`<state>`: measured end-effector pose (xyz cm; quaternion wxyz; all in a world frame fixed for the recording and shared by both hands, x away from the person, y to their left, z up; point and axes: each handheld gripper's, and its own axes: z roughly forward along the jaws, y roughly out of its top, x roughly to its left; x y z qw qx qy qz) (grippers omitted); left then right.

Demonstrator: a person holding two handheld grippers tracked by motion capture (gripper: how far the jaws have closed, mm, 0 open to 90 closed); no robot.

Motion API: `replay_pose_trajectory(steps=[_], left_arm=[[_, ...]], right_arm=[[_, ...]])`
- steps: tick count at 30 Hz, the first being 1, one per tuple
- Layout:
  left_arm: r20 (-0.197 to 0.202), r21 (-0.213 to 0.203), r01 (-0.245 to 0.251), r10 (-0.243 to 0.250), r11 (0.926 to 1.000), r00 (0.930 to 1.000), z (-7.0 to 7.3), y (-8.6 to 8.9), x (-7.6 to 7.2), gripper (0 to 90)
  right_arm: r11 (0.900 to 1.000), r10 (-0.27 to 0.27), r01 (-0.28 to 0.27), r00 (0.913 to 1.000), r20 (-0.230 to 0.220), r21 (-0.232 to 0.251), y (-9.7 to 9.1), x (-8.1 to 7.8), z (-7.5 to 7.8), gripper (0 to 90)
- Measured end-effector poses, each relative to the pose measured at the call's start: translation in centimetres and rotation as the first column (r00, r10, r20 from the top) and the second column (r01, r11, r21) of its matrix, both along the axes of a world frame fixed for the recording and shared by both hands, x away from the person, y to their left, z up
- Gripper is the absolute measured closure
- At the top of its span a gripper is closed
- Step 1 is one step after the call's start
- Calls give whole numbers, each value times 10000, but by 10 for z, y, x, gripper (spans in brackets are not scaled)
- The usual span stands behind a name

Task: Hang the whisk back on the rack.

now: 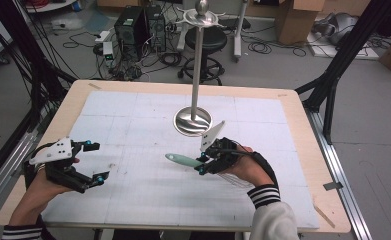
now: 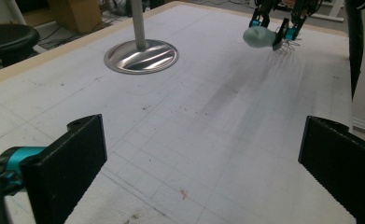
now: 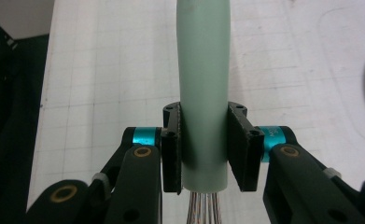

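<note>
One whisk here, pale mint-green handle with thin wire loops coming out of the end nearest the camera in the right gripper view. No brand or lettering on the handle that I can make out. The right gripper has it clamped between its two black pads near the wire end, so the handle sticks out ahead of the jaws. From the high view the whisk pokes out to the left of that gripper, held up off the surface, and the wires sit back under the hand.

Just beyond the right gripper is one metal stand: a round shiny base, a tall thin pole and a hook ring with a ball on top. No markings readable on it either.

The left gripper is well off to the side of the whisk, jaws spread wide with nothing between them; in its own view you get the two black pads far apart over the bare gridded mat. Far ahead of it, the other gripper is holding the whisk, with the stand base off to the left.

So the count: one whisk, one stand, two grippers. Zero legible writing anywhere on the surface.
</note>
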<state>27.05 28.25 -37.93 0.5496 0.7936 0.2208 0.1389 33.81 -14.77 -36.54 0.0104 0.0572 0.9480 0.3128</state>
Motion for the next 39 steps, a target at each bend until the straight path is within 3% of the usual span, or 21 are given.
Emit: replay_pose_trajectory(steps=[16, 21, 27, 39], left_arm=[[-29, -3, -13, 13, 10000, 10000, 0, 0, 0, 17], [-31, 11, -25, 25, 10000, 10000, -1, -1, 1, 17], [-18, 42, -6, 6, 10000, 10000, -1, 0, 1, 17], [-89, -3, -92, 92, 10000, 9999, -2, 1, 2, 17]], right_arm=[[9889, -755, 702, 9965, 360, 1309, -44, 9, 40, 694], [9772, -1065, 960, 9932, 463, 1895, -57, 11, 50, 695], [9703, -1306, 1171, 9901, 508, 2117, -68, 13, 63, 695], [9351, -2178, 2014, 9757, 244, 2915, -98, 29, 86, 694]])
